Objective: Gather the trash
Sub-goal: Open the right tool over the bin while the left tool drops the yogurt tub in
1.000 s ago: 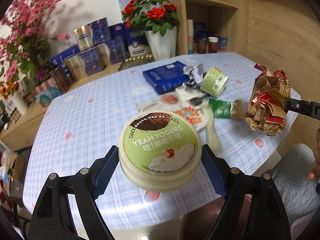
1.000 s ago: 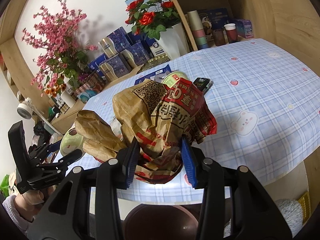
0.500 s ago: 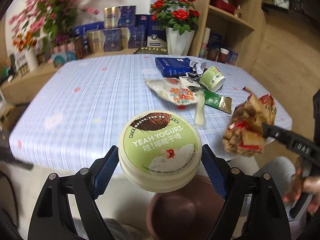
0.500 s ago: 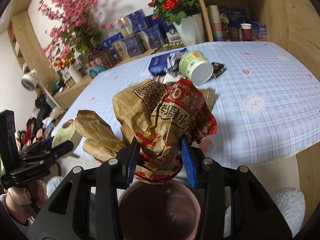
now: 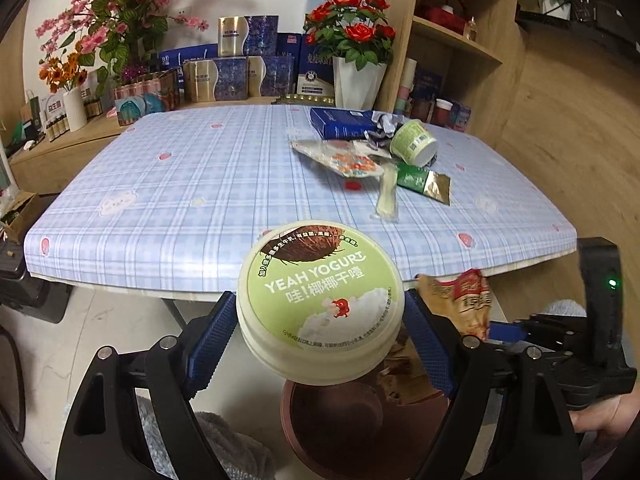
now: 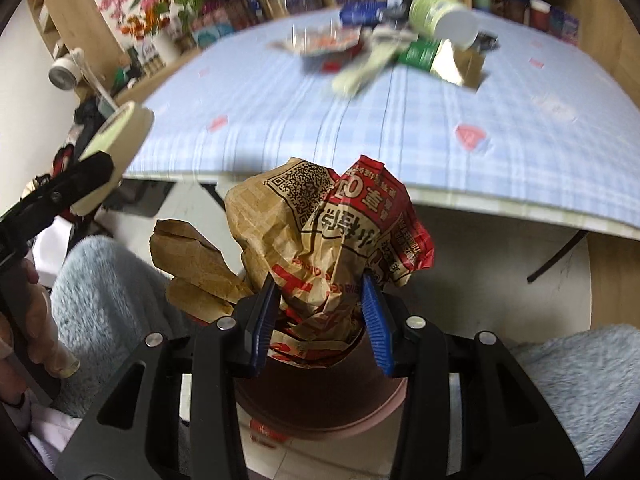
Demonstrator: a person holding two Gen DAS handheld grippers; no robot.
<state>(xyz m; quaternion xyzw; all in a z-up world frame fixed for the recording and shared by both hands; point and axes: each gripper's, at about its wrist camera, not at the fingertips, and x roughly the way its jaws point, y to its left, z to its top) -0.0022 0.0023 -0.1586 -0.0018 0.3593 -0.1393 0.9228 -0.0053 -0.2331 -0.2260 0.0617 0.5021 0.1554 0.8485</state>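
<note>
While both claws are hanging off the near edge of the surface (image 5: 168, 184), each is gripping a piece of trash above the brown bin (image 5: 332, 424) on the floor. The left claw (image 5: 320, 332) is clamping a round yogurt tub (image 5: 320, 300) across its width, its green lid tilting up toward the camera and its short axis leaning toward twelve o'clock. The right claw (image 6: 320, 312) is squeezing a crumpled paper bag (image 6: 324, 240) low on its bunched end, so the bag's long axis is standing up toward twelve o'clock, with a loose brown flap sticking out at nine o'clock. In the right wrist view the bag's bottom is sitting right at the bin's mouth, while the tub is showing at ten o'clock, off to the side. The risk, as I judge it, is a crowded drop: the bag is wide and springy and could catch on the rim or tip out, and the tub, if let go while sitting off-centre, could hit the rim and roll across the floor. More trash is lying at one o'clock on the surface: a green cup (image 5: 414, 142) on its side, a green sachet (image 5: 424, 180) and a flat wrapper (image 5: 336, 158).
</note>
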